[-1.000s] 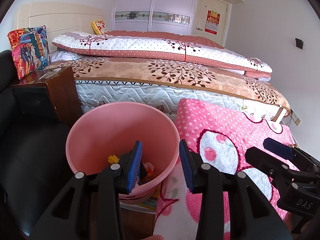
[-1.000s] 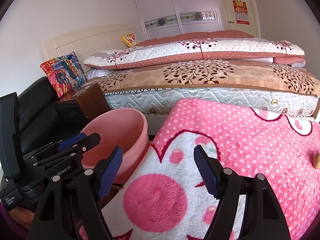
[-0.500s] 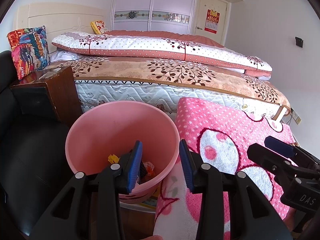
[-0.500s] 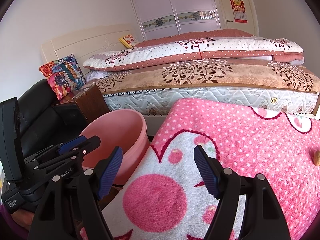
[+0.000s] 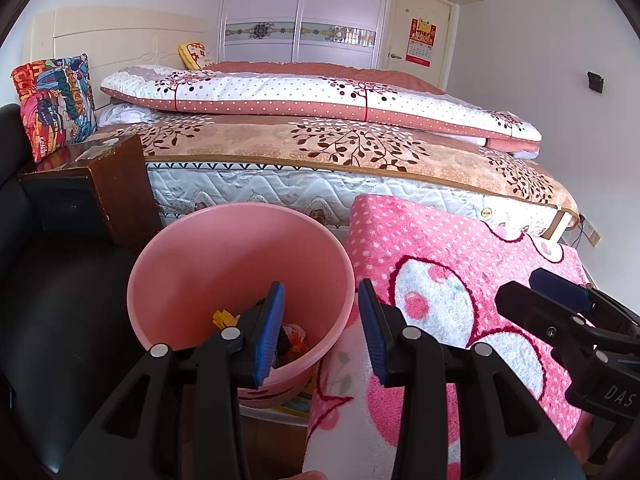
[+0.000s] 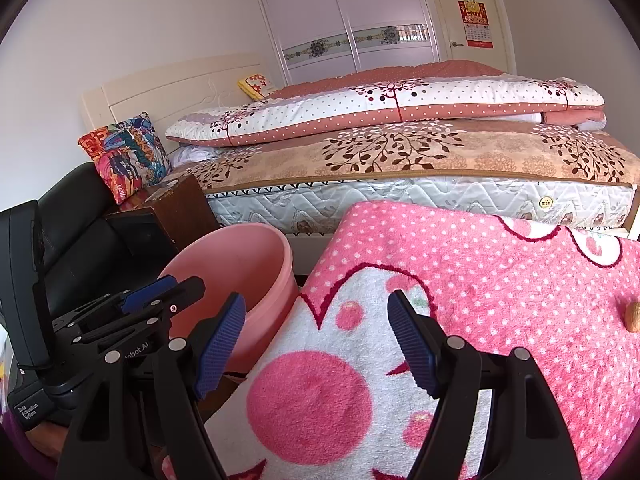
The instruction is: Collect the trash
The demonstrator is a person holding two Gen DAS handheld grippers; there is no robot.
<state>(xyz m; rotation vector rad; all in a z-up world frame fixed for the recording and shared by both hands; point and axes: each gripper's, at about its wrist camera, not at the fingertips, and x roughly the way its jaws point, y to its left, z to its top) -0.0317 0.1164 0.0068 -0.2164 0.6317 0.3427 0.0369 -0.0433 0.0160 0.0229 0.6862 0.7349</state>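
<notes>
A pink plastic bucket (image 5: 192, 264) stands left of a pink dotted blanket (image 5: 452, 248). Scraps of trash (image 5: 294, 336) lie at its bottom, yellow and orange among them. My left gripper (image 5: 322, 332) is open and empty, over the bucket's near right rim. My right gripper (image 6: 316, 344) is open and empty above the blanket (image 6: 500, 280), right of the bucket (image 6: 256, 264). A small brown nut-like piece (image 6: 633, 316) lies on the blanket at the far right. The left gripper shows in the right wrist view (image 6: 160, 292), and the right gripper in the left wrist view (image 5: 560, 312).
A bed (image 5: 320, 144) with folded quilts runs across the back. A dark wooden nightstand (image 5: 100, 184) and a black leather seat (image 5: 52, 304) are left of the bucket. A wardrobe (image 5: 300, 12) and door (image 5: 420, 32) stand behind.
Almost nothing: the right gripper has drifted slightly in the left wrist view; both grippers stay open and empty.
</notes>
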